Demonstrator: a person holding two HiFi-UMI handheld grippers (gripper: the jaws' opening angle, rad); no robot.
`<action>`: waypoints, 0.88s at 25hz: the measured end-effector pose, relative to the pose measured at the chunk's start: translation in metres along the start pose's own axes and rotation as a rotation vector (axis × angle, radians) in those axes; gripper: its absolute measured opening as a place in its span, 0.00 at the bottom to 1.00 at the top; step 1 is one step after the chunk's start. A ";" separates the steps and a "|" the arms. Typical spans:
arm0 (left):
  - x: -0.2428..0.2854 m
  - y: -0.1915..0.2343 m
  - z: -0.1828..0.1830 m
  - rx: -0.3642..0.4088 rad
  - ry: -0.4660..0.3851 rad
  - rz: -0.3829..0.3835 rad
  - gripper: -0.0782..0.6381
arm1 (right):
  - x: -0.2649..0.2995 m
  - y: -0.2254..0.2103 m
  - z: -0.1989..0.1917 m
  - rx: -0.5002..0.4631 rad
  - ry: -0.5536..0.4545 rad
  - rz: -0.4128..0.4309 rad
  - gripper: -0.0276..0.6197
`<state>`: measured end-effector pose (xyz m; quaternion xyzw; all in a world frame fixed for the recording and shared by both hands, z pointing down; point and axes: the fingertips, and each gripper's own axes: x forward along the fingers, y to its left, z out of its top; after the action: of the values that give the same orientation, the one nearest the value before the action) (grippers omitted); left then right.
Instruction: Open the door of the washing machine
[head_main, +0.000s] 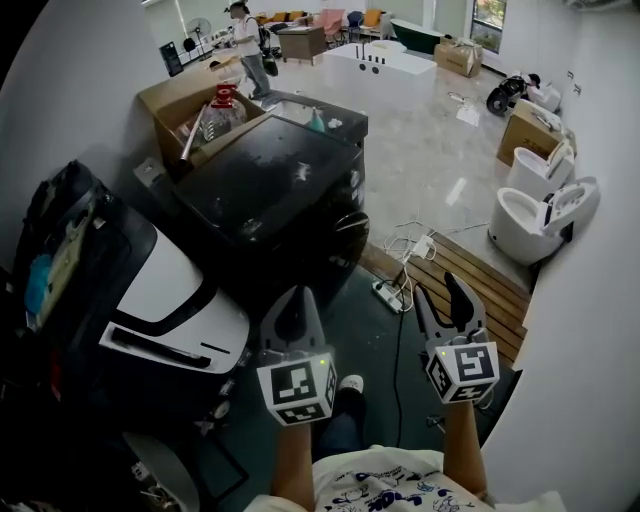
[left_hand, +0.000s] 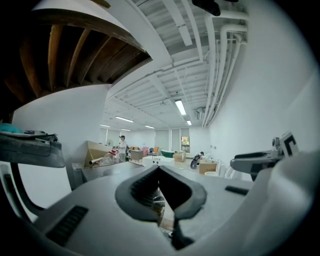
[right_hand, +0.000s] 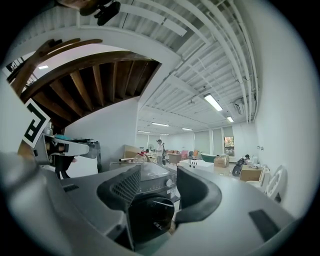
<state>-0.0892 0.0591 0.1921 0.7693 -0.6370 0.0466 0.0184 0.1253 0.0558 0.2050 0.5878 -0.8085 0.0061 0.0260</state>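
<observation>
Washer (head_main: 275, 185) stands on the floor near the left wall, with a cardboard box (head_main: 180, 100) just behind it. Its round door (right_hand: 150, 217) sits in the front face and is closed. I have the left gripper (head_main: 297, 293) level, short of the washer's front. Its fingers (left_hand: 140, 192) are narrow, tips together, nothing between. The right gripper (head_main: 434, 283) is beside it with fingers wide, holding nothing. The door shows through the gap, apart from them. Neither gripper touches the washer. A power strip (head_main: 388, 292) lies on the floor by the washer's front corner.
</observation>
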 end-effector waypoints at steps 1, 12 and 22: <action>0.012 0.005 0.002 0.001 0.001 -0.006 0.11 | 0.012 -0.001 0.002 -0.003 0.001 -0.003 0.38; 0.124 0.051 0.010 0.015 0.013 -0.065 0.11 | 0.123 -0.011 0.006 -0.005 0.015 -0.030 0.38; 0.178 0.063 -0.012 0.001 0.073 -0.095 0.11 | 0.169 -0.020 -0.016 -0.010 0.072 -0.033 0.38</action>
<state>-0.1192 -0.1257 0.2194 0.7964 -0.5987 0.0738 0.0434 0.0933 -0.1104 0.2292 0.6005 -0.7972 0.0230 0.0582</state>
